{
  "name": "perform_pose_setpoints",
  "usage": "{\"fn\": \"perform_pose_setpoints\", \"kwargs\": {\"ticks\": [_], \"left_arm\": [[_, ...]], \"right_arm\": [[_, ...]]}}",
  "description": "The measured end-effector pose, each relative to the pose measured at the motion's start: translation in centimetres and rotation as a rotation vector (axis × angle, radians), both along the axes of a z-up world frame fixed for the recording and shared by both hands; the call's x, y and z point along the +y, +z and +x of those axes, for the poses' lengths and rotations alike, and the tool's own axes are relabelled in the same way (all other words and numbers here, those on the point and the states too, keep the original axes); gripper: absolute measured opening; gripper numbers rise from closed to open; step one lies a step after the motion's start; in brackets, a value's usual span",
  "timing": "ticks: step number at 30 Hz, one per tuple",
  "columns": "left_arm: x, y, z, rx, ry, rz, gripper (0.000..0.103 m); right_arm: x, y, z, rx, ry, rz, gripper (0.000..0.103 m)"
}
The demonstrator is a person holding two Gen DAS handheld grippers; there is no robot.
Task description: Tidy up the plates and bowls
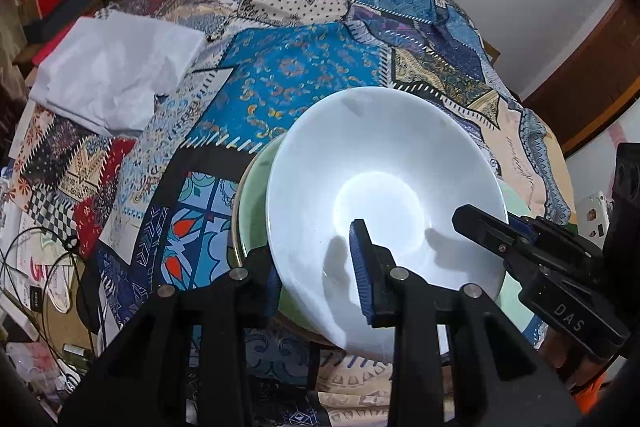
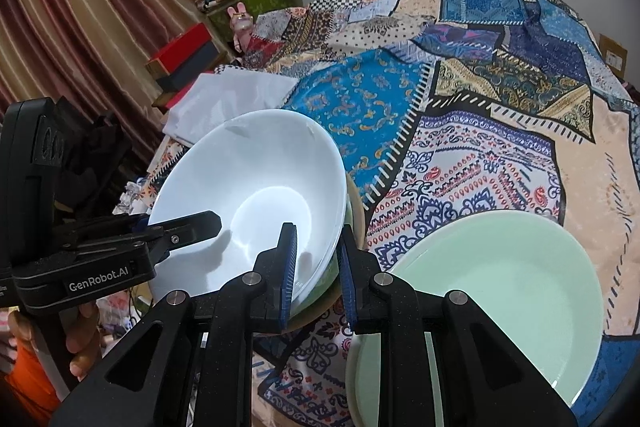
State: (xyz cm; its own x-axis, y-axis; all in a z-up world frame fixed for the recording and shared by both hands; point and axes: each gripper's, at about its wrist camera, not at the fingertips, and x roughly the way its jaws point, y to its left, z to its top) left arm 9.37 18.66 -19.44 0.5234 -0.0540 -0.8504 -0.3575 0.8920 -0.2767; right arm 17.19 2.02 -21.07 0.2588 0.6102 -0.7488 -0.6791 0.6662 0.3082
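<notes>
White bowl point(image 1: 384, 187), gripper labels "DAS" point(image 1: 570, 319), "GenRobot.AI" point(image 2: 98, 275)

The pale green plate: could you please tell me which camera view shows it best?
The right wrist view: the pale green plate lies nearly whole on the patchwork cloth. In the left wrist view only a sliver of it shows behind the white bowl.

left gripper point(image 1: 316, 267): angled steeply down, fingers point(image 1: 362, 269) clamped across white bowl point(image 1: 372, 163) rim | right gripper point(image 2: 316, 275): angled down, pinching same bowl's opposite rim | hand point(image 2: 82, 339): wrapped round left gripper's handle
</notes>
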Motion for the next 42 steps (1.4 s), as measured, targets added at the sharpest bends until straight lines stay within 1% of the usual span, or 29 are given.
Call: {"fn": "perform_pose_setpoints", "kwargs": {"ticks": [5, 11, 16, 22, 24, 29, 33, 35, 37, 40, 42], "left_arm": [[0.5, -0.8, 0.0, 0.013, 0.011, -0.010, 0.031], [0.8, -1.0, 0.0, 0.012, 0.020, 0.015, 0.031], [0.9, -1.0, 0.2, 0.013, 0.016, 0.023, 0.031], [1.1, -1.0, 0.1, 0.014, 0.020, 0.017, 0.030], [1.1, -0.8, 0.0, 0.012, 0.021, 0.019, 0.030], [1.0, 0.3, -0.4, 0.003, 0.020, 0.026, 0.030], [1.2, 1.0, -0.7, -0.007, 0.025, 0.070, 0.031], [1.4, 1.4, -1.1, -0.021, 0.028, 0.077, 0.034], [1.8, 1.4, -1.5, -0.026, 0.034, 0.069, 0.042], [2.6, 0.8, -1.9, -0.012, 0.053, 0.069, 0.042], [3.3, -0.2, -2.1, 0.010, 0.062, 0.029, 0.043]], "right_arm": [[0.8, -0.8, 0.2, 0.008, 0.009, -0.020, 0.018], [1.4, -1.7, 0.3, 0.019, 0.014, -0.038, 0.019], [1.3, -1.4, 0.1, -0.007, 0.015, -0.073, 0.020], [1.2, -1.2, 0.0, -0.022, 0.017, -0.076, 0.021], [1.0, -0.9, 0.0, -0.037, 0.010, -0.073, 0.021], [0.8, -1.0, 0.1, -0.039, 0.012, -0.077, 0.021], [0.6, -0.8, 0.2, -0.040, 0.005, -0.072, 0.021], [0.4, -0.7, 0.2, -0.045, 0.003, -0.074, 0.023], [0.4, -0.8, 0.3, -0.049, 0.002, -0.081, 0.024], [0.5, -1.0, 0.4, -0.048, 0.001, -0.091, 0.025], [0.6, -1.2, 0.5, -0.043, 0.000, -0.096, 0.026]]}}
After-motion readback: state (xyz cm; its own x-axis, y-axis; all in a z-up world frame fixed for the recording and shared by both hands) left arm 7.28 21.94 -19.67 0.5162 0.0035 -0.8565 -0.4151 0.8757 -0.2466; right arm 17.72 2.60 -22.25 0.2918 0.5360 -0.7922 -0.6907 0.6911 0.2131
